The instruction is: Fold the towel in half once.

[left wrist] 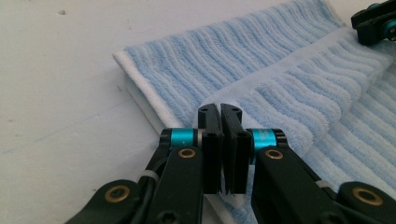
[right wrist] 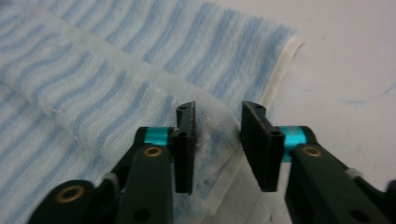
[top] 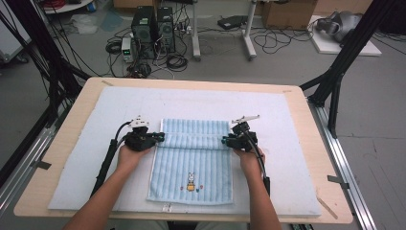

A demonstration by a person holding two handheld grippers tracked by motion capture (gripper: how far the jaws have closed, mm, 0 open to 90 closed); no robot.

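Your pale blue striped terry towel (top: 191, 165) lies flat on the white padded mat (top: 86, 158) that covers the wooden desk (top: 306, 124), nearer the desk's front edge than its far edge and roughly midway between its left and right edges. A small rabbit picture (top: 191, 182) sits near the towel's front hem. Across the towel's middle a fold of cloth is raised into a ridge that runs from one side hem to the other.

Your left gripper (top: 158, 138) is at the left end of that ridge. In the left gripper view its two black jaws are pressed together, with the towel's white-edged fold (left wrist: 261, 100) pinched between them.

Your right gripper (top: 225, 141) is at the right end of the ridge. In the right gripper view its jaws stand apart, with the bunched towel edge (right wrist: 217, 133) lying between them; the left jaw touches the cloth, the right one is clear of it.
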